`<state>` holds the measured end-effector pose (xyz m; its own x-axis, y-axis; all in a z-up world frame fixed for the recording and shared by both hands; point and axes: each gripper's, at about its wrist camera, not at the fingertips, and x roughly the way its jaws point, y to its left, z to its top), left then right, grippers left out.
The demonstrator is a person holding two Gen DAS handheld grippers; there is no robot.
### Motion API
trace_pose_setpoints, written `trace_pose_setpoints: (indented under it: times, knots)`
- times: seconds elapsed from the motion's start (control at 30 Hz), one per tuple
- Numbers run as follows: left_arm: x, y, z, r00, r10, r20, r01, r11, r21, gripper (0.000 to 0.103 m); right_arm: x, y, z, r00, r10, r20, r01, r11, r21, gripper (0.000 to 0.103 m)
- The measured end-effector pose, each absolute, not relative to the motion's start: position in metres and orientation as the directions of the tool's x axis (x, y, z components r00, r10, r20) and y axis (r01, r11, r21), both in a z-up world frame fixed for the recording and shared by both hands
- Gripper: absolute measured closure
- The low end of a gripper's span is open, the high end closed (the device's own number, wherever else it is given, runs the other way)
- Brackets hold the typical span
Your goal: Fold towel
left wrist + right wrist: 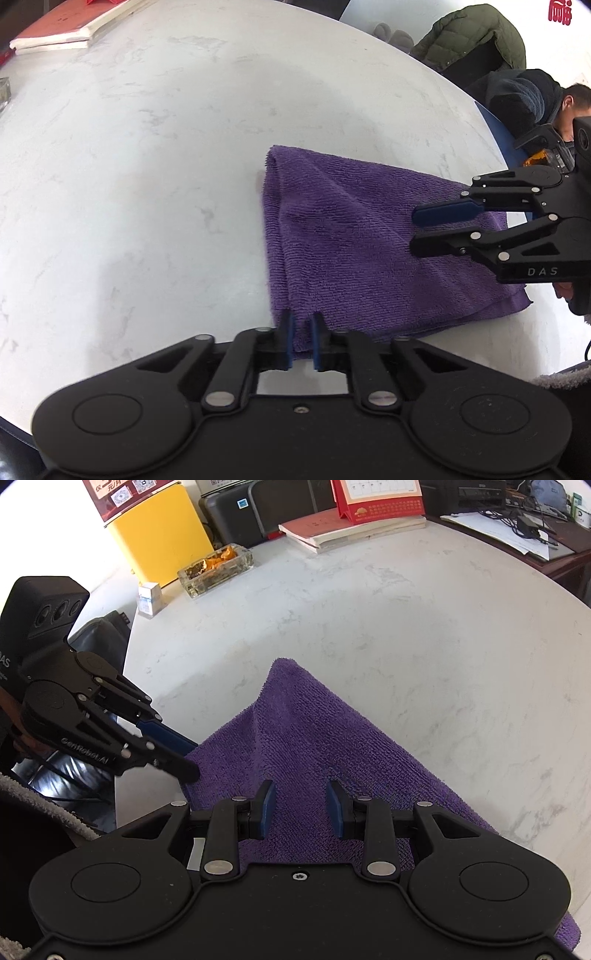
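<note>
**Folded purple towel between two grippers, part-way through the folding**

The purple towel (354, 236) lies on the white marble-patterned table (147, 166), already doubled: layered edges show along its near side and a rounded fold runs along its left edge in the left wrist view. A slack ridge rises toward its far corner, so the cloth is not yet flat. The left gripper (302, 338) sits at the towel's near corner with its fingers narrowly parted; cloth lies in the gap, but whether the pads actually pinch it cannot be told. The right gripper (301, 808) hovers over the towel's middle, its blue pads (269, 805) held wide apart and gripping nothing.

Judged from this layout, one fold is done and the grippers are positioned for the next step, either a further fold or a smoothing of the ridge. That move calls for both grippers to take a firm hold on matching corners of one edge and carry them across together.

Beyond the towel stand a glass ashtray (216, 568), a stack of books (351, 528) and a yellow box (162, 531).
</note>
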<state>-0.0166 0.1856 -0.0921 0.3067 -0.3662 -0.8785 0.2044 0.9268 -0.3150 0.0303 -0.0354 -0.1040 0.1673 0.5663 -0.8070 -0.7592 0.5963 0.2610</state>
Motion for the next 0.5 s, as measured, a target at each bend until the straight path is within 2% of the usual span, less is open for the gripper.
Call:
trace_pose_setpoints:
  times: [0.27,0.5]
  knots:
    - [-0.030,0.188,-0.093,0.312,-0.373,-0.874,0.209,0.924,-0.320,0.099,0.036,-0.023,-0.089,0.201,0.577,-0.791,-0.816,0.546,0.191,0.074]
    - [-0.035,0.188,-0.093,0.329,-0.371,-0.868,0.218,0.924,-0.313,0.099,0.033,0.036,-0.088,0.279,0.546,-0.790,-0.929,0.360,-0.079,0.074]
